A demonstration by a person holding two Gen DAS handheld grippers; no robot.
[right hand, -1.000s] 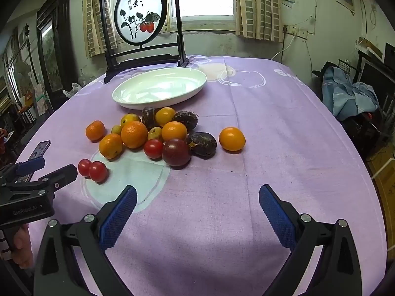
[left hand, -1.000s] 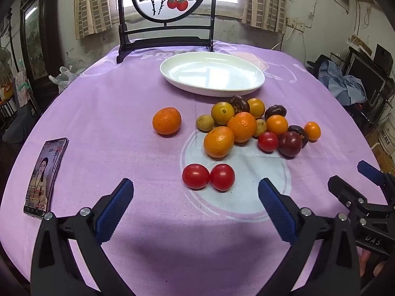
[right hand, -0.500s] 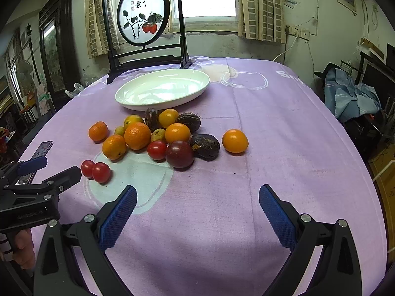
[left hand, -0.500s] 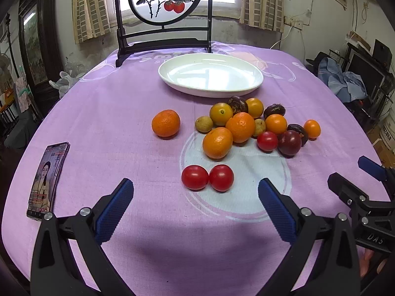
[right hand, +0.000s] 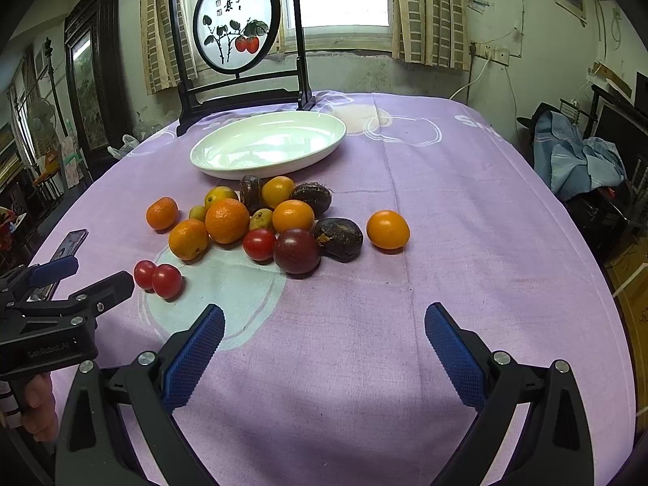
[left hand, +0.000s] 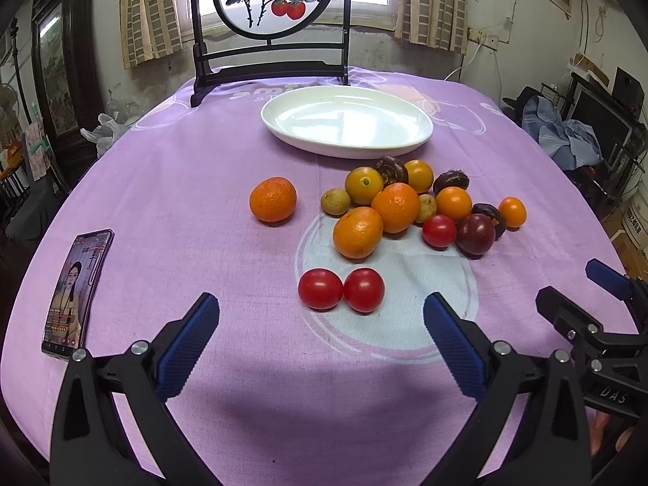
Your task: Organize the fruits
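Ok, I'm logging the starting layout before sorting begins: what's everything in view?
plate: one, white, empty, far side of table
orange fruits: seven, orange, six in pile, one alone to its left
tomatoes: three, red, two touching near left gripper, one in pile
dark fruits: four, purple-brown, in pile
small fruits: two, yellow-green, in pile
phone: one, screen lit, table's left edge
tablecloth: one, purple
left gripper: black, blue pads, open, empty
right gripper: same, open, empty

One white plate (left hand: 346, 121), one phone (left hand: 77, 289), three red tomatoes (left hand: 320, 288) (two paired), three mandarins (left hand: 272, 199).
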